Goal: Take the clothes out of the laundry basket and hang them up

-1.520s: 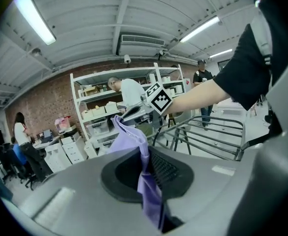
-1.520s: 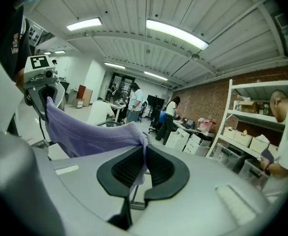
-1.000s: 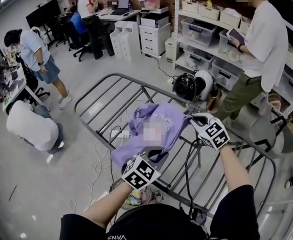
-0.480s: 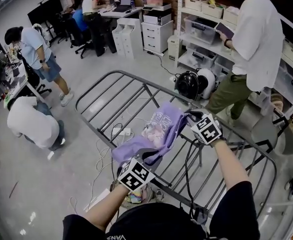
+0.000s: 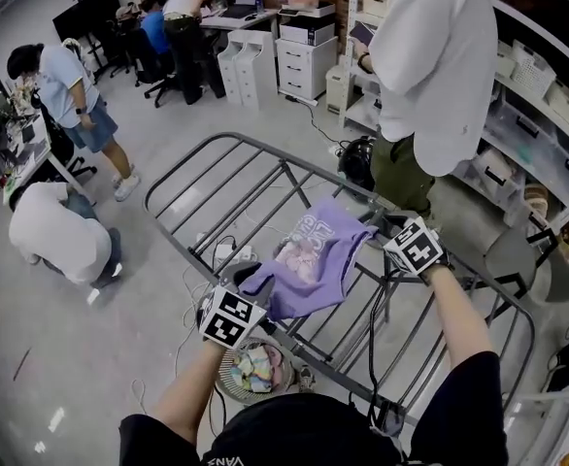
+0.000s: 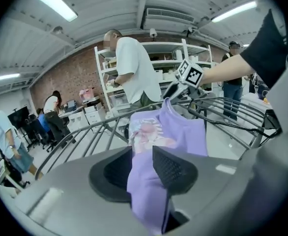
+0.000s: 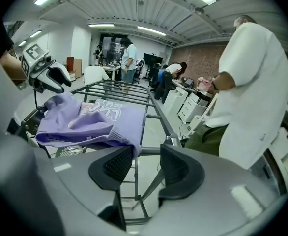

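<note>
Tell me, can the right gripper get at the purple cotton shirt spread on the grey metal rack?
Probably yes. The right gripper has just been opening its jaws; they stand apart, empty. The hem of the purple cotton shirt hangs beside one pad, over the grey metal rack, with nothing in the way.

The head camera looked steeply down from above the near side of the grey metal rack (image 5: 294,166), taking in its whole frame. The camera on the left gripper (image 5: 249,278) sat close at the rack's near-left edge, facing across it; the one on the right gripper (image 5: 382,226) faced the opposite way from the right edge. All three shared the rack and the purple shirt (image 5: 314,260) on it.
</note>
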The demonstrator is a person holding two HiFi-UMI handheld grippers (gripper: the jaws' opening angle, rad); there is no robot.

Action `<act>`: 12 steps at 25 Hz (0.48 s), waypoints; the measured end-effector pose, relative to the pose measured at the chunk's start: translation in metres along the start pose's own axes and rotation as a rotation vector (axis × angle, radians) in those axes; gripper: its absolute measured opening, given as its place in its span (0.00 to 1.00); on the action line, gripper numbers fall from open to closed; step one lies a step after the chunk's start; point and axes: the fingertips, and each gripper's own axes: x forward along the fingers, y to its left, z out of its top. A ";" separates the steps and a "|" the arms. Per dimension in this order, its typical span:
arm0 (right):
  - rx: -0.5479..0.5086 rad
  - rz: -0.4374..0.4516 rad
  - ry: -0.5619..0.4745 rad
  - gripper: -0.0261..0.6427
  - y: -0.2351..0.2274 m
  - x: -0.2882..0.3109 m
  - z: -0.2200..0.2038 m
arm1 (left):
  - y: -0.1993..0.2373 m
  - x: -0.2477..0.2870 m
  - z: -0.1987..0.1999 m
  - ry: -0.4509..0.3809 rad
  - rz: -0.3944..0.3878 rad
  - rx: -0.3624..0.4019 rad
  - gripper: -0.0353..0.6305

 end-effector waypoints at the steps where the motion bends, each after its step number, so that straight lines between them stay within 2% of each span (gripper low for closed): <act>1: 0.003 0.001 0.008 0.29 -0.002 -0.001 -0.002 | 0.006 0.002 0.000 0.005 0.007 -0.002 0.21; 6: -0.001 -0.008 0.071 0.33 -0.019 -0.013 -0.015 | 0.015 0.018 0.002 0.017 -0.016 0.001 0.24; 12: -0.024 -0.047 0.154 0.33 -0.054 -0.027 -0.024 | 0.011 0.046 -0.001 0.087 -0.072 0.021 0.26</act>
